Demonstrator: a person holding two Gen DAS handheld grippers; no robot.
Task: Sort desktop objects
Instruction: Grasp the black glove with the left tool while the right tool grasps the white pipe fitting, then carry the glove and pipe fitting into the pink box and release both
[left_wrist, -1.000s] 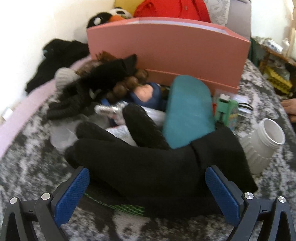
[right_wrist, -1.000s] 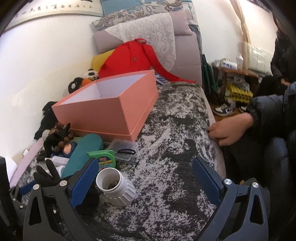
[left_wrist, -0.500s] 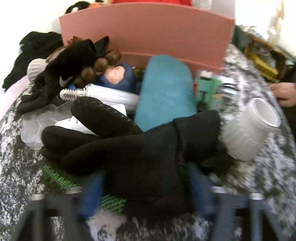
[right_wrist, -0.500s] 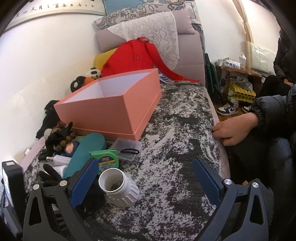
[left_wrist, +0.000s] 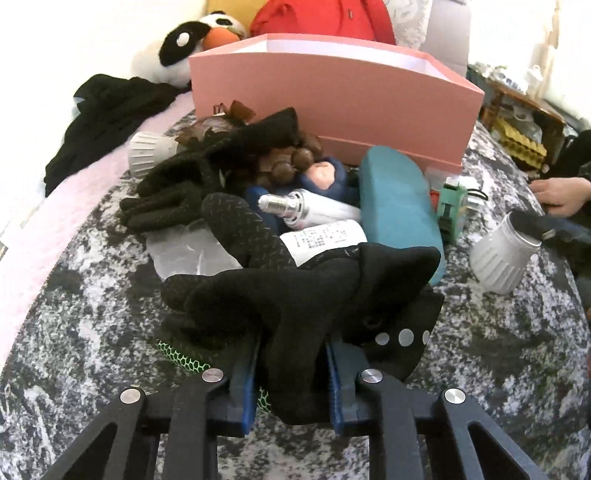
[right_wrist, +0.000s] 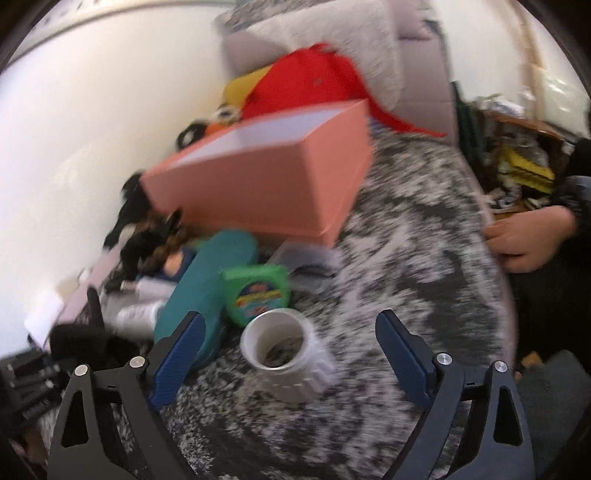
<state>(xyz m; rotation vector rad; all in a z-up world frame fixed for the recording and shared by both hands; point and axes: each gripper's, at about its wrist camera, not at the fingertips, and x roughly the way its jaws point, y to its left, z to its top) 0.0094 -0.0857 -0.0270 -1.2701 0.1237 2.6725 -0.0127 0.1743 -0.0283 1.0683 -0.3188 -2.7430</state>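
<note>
The black glove (left_wrist: 295, 302) lies bunched at the near edge of the clutter on the mottled grey-and-white bed cover (left_wrist: 92, 332), and the left tongs (left_wrist: 291, 376) are clenched on it — both blue pads pressed into a fold of the fabric. A strip of green mesh (left_wrist: 181, 356) shows from under the glove. Just behind it lie a white labelled tube (left_wrist: 325, 236) and a silver-capped bulb (left_wrist: 306, 212), with a teal case (left_wrist: 399, 206) touching the glove's far right side. A second black glove (left_wrist: 184, 184) sprawls to the left, draped near brown wooden beads (left_wrist: 291, 162) and a white ribbed cap (left_wrist: 151, 155). Behind everything stands the open pink box (left_wrist: 332, 96), with a panda plush (left_wrist: 184, 44) and a red bag (left_wrist: 317, 18) beyond it.

The right tongs (right_wrist: 291, 350) hang released, jaws wide apart, over a white ribbed jar (right_wrist: 288, 354) that lies tilted on the cover with its mouth open toward the camera. This view is blurred. A green tape measure (right_wrist: 258, 295) sits just behind the jar, beside the teal case. A bare hand (right_wrist: 528, 243) rests at the cover's right edge.
</note>
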